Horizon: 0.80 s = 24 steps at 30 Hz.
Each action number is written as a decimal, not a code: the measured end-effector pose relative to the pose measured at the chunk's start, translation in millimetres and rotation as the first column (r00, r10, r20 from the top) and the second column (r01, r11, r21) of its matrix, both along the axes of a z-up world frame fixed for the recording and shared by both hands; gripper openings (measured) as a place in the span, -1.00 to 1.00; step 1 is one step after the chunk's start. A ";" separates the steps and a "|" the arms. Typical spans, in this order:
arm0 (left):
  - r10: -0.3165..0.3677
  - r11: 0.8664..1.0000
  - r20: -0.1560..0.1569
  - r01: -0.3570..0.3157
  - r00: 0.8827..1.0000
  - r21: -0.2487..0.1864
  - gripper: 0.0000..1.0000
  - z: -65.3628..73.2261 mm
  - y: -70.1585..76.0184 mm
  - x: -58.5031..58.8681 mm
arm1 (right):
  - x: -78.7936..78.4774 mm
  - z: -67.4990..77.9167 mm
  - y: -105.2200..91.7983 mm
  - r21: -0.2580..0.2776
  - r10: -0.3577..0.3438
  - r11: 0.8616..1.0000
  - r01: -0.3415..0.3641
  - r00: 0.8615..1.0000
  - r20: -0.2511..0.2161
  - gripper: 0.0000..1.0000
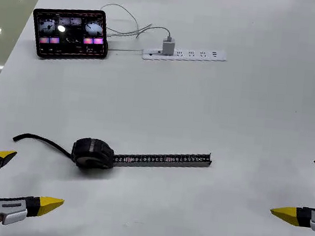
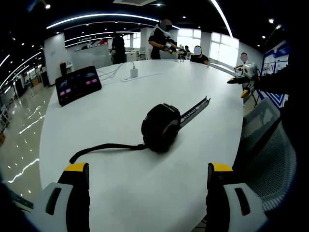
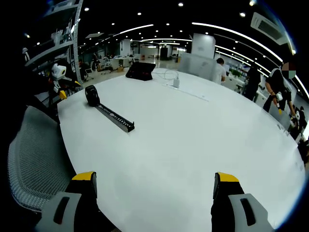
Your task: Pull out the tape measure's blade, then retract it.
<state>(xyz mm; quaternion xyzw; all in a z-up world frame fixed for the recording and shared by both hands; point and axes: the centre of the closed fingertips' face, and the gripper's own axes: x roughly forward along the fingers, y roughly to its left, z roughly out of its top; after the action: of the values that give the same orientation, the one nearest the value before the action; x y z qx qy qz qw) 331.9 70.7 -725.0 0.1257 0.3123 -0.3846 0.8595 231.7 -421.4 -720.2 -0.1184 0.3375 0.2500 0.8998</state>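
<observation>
- At the near left edge of the white bench (image 1: 246,121), the left hand-held gripper (image 1: 27,179) hovers with its yellow-tipped jaws wide and holds nothing.
- Just beyond it lies the black round-cased tape measure (image 1: 92,153), with a thin black wrist strap (image 1: 38,139) trailing off to the left.
- Its case is the only housing here. A length of the dark blade with pale markings (image 1: 162,159) lies flat out of it toward the right, and the rest, I judge, sits coiled inside.
- Pulling out looks done and retracting is left. The next move calls for steadying the case and letting the blade run back in.
- At the near right, the right hand-held gripper (image 1: 305,189) is also spread wide and empty, well apart from the blade's hooked end.
</observation>
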 end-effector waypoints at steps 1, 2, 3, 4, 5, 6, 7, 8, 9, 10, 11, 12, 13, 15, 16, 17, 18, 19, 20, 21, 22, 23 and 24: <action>-0.001 1.000 0.000 0.001 1.000 0.001 0.98 0.0 0.1 -0.2 | -0.6 -0.3 -0.5 0.000 -0.002 1.000 0.002 1.000 -0.002 0.98; -0.001 1.000 0.002 0.001 1.000 0.000 0.98 0.5 0.1 -0.1 | -1.3 -0.7 -0.9 -0.001 -0.003 1.000 0.003 1.000 -0.003 0.98; -0.001 1.000 0.005 0.001 1.000 -0.002 0.98 1.3 0.1 0.0 | -2.3 -0.9 -1.2 -0.003 -0.002 1.000 0.002 1.000 -0.007 0.98; -0.002 1.000 0.007 0.002 1.000 -0.003 0.98 1.6 0.4 0.1 | -2.9 -0.9 -1.5 -0.003 -0.002 1.000 0.002 1.000 -0.008 0.98; -0.002 1.000 0.008 0.002 1.000 -0.003 0.98 1.9 0.6 0.1 | -3.2 -1.0 -2.2 -0.004 -0.003 1.000 0.003 1.000 -0.009 0.98; -0.002 1.000 0.010 0.002 1.000 -0.004 0.98 2.5 1.0 0.1 | -3.5 -0.8 -3.2 -0.004 -0.005 1.000 0.005 1.000 -0.009 0.98; -0.002 1.000 0.008 0.002 1.000 -0.003 0.98 2.7 1.2 -0.4 | -4.1 -0.5 -3.4 -0.002 -0.007 1.000 0.007 1.000 -0.010 0.98; -0.002 1.000 0.008 0.002 1.000 -0.003 0.98 3.0 1.4 -0.4 | -4.4 -0.6 -3.7 -0.003 -0.007 1.000 0.007 1.000 -0.010 0.98; -0.002 1.000 0.010 0.002 1.000 -0.003 0.98 3.4 1.4 -0.3 | -4.8 -0.6 -4.1 -0.006 -0.007 1.000 0.007 1.000 -0.010 0.98; -0.001 1.000 0.008 0.001 1.000 -0.005 0.98 4.5 1.3 -0.3 | -5.5 -0.7 -4.3 -0.005 -0.007 1.000 0.007 1.000 -0.012 0.98; -0.001 1.000 0.007 0.001 1.000 -0.008 0.98 5.1 0.9 -0.5 | -6.1 -0.7 -4.2 -0.003 -0.007 1.000 0.007 1.000 -0.013 0.98; -0.002 1.000 0.009 0.002 1.000 -0.008 0.98 5.4 0.5 -0.2 | -6.3 -0.7 -4.3 -0.004 -0.007 1.000 0.007 1.000 -0.013 0.98; -0.003 1.000 0.009 0.003 1.000 -0.010 0.98 6.1 -0.4 0.3 | -6.7 -1.0 -4.7 -0.005 -0.007 1.000 0.007 1.000 -0.014 0.98; -0.004 1.000 0.010 0.004 1.000 -0.012 0.98 7.0 -2.1 1.1 | -7.1 -1.3 -5.1 -0.007 -0.009 1.000 0.008 1.000 -0.015 0.98; -0.006 1.000 0.010 0.006 1.000 -0.013 0.98 7.2 -2.7 1.6 | -7.0 -1.3 -5.7 -0.010 -0.009 1.000 0.009 1.000 -0.013 0.98; -0.007 1.000 0.010 0.007 1.000 -0.014 0.98 7.3 -3.5 2.2 | -6.8 -0.7 -5.5 -0.008 -0.006 1.000 0.005 1.000 -0.006 0.98; -0.008 1.000 0.010 0.008 1.000 -0.012 0.98 7.1 -3.7 2.8 | -6.8 -0.5 -5.2 -0.005 -0.004 1.000 0.004 1.000 -0.003 0.98; -0.010 1.000 0.009 0.010 1.000 -0.010 0.98 6.8 -3.8 3.3 | -7.5 -1.3 -6.0 -0.006 -0.006 1.000 0.006 1.000 -0.009 0.98; -0.011 1.000 0.009 0.011 1.000 -0.008 0.98 6.8 -4.1 3.4 | -8.1 -2.0 -6.7 -0.008 -0.009 1.000 0.009 1.000 -0.014 0.98; -0.012 1.000 0.010 0.013 1.000 -0.009 0.98 7.1 -4.4 3.7 | -8.5 -2.1 -6.7 -0.007 -0.010 1.000 0.009 1.000 -0.015 0.98; -0.012 1.000 0.009 0.012 1.000 -0.011 0.98 7.5 -4.8 4.0 | -8.5 -1.8 -6.5 -0.005 -0.009 1.000 0.009 1.000 -0.013 0.98; -0.014 1.000 0.012 0.014 1.000 -0.016 0.98 8.5 -5.7 4.4 | -8.8 -1.7 -6.6 -0.005 -0.010 1.000 0.010 1.000 -0.015 0.98; -0.013 1.000 0.013 0.013 1.000 -0.015 0.98 9.3 -5.7 4.4 | -9.0 -1.8 -6.8 -0.006 -0.010 1.000 0.010 1.000 -0.016 0.98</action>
<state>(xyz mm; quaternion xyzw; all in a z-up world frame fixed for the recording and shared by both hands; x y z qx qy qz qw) 336.3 65.0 -715.7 0.1237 0.3030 -0.3917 0.8599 222.7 -428.2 -722.1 -0.1174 0.3459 0.2453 0.8980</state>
